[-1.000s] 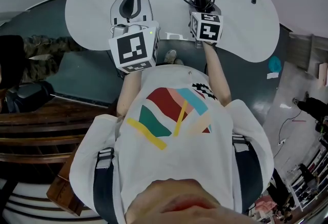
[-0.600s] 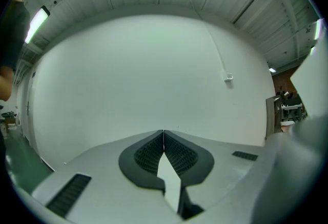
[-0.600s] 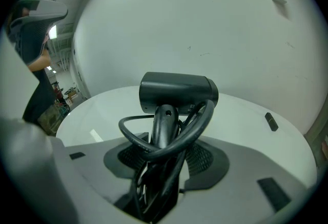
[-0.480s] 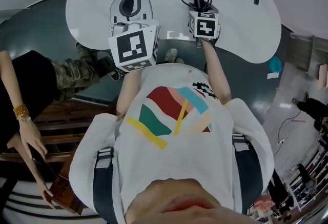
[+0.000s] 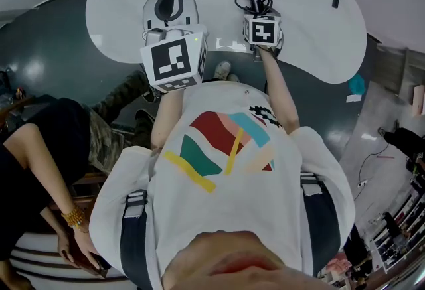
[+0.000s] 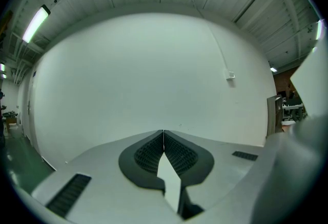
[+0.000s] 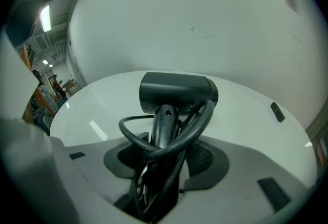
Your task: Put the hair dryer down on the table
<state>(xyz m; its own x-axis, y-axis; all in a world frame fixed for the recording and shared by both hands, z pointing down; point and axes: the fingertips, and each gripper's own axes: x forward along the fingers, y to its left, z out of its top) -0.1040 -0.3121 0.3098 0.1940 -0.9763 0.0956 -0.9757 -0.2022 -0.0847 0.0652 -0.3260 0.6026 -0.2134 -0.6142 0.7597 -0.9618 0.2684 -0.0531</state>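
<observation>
Right gripper view: right claw (image 7: 164, 155) tight on hair dryer (image 7: 177, 92); left claw (image 6: 164, 141) pressed together.

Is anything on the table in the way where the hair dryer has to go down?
Nothing visible is. The right gripper holds the hair dryer over bare white table. One small dark thing lies far off to the right, well clear. Only the dryer's own cord loops around its handle.

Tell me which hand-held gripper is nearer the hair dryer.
Right. The right hand-held gripper holds the hair dryer by its handle; the left hand-held gripper, jaws together and empty, is apart from it, to its left.
</observation>
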